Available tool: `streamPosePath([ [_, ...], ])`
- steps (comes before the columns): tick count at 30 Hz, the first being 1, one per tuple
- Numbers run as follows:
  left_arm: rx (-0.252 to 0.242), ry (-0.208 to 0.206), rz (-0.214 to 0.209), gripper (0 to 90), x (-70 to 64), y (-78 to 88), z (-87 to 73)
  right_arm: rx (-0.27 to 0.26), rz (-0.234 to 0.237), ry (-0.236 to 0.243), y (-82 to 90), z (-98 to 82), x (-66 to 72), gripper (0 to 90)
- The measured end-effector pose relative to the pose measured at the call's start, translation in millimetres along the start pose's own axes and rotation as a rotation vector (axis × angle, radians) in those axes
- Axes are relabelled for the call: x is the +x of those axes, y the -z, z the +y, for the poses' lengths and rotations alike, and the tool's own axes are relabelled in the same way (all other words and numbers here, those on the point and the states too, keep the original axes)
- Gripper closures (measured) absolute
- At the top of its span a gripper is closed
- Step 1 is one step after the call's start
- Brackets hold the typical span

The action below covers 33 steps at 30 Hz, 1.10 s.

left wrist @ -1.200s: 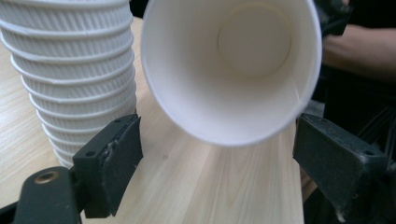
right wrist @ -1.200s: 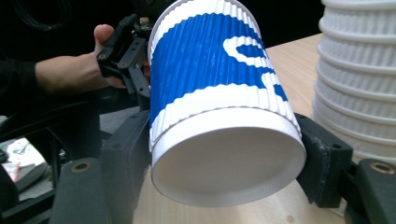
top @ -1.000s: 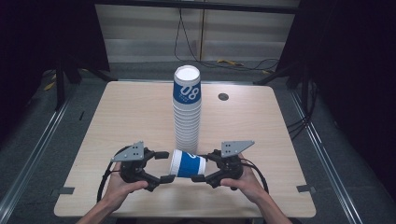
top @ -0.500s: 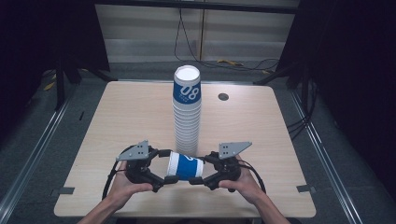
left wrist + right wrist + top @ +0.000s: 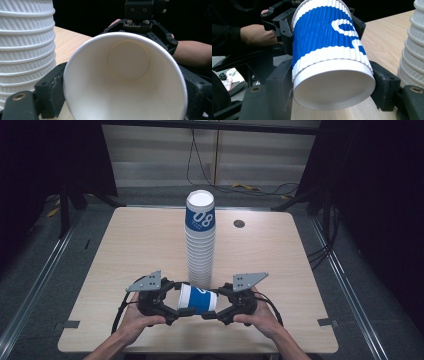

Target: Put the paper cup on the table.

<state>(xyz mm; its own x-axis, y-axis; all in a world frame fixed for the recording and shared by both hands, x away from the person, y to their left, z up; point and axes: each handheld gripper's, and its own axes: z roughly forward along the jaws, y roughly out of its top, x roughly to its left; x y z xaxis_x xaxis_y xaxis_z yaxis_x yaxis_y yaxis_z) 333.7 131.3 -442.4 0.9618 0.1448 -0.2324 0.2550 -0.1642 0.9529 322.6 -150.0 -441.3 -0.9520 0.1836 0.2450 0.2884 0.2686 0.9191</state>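
Right gripper [image 5: 332,95] is clamped on the base end of a blue-and-white ribbed paper cup [image 5: 329,50], pads against the wall just above the bottom rim. Left gripper [image 5: 120,100] grips the same cup at its open mouth, one jaw on either side of the rim, the white interior and round bottom disc facing its camera. In the high view the cup [image 5: 198,299] lies on its side, carried between left gripper [image 5: 175,310] and right gripper [image 5: 212,312] just above the near edge of the wooden table [image 5: 125,245], just in front of the tall stack of paper cups [image 5: 200,245]. I judge the cup very light, thin-walled and easy to crush; the corrugated sleeve gives decent friction. The stiffest holds look to be the rolled rim and the base ring, so I would squeeze gently there, not mid-wall. The stack looks tippy; give it room.
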Motion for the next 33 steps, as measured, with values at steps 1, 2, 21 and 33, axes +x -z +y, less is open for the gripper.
streamPosePath([
  [1,0.003,-0.002,-0.006,13.4,0.2,0.2,0.2,0.006,-0.001,-0.001,-0.2,-0.2,-0.1,28.7],
  [2,0.005,-0.005,-0.009,13.8,0.1,0.2,0.5,0.010,0.001,-0.004,-0.5,-0.3,-0.2,28.8],
  [21,0.058,-0.053,-0.006,17.3,-2.2,2.4,2.0,0.093,0.008,-0.046,-4.1,-0.3,-2.7,24.6],
  [33,0.068,-0.066,0.037,17.2,-1.4,9.1,7.7,0.105,-0.051,-0.082,1.1,-1.8,-6.2,15.1],
])
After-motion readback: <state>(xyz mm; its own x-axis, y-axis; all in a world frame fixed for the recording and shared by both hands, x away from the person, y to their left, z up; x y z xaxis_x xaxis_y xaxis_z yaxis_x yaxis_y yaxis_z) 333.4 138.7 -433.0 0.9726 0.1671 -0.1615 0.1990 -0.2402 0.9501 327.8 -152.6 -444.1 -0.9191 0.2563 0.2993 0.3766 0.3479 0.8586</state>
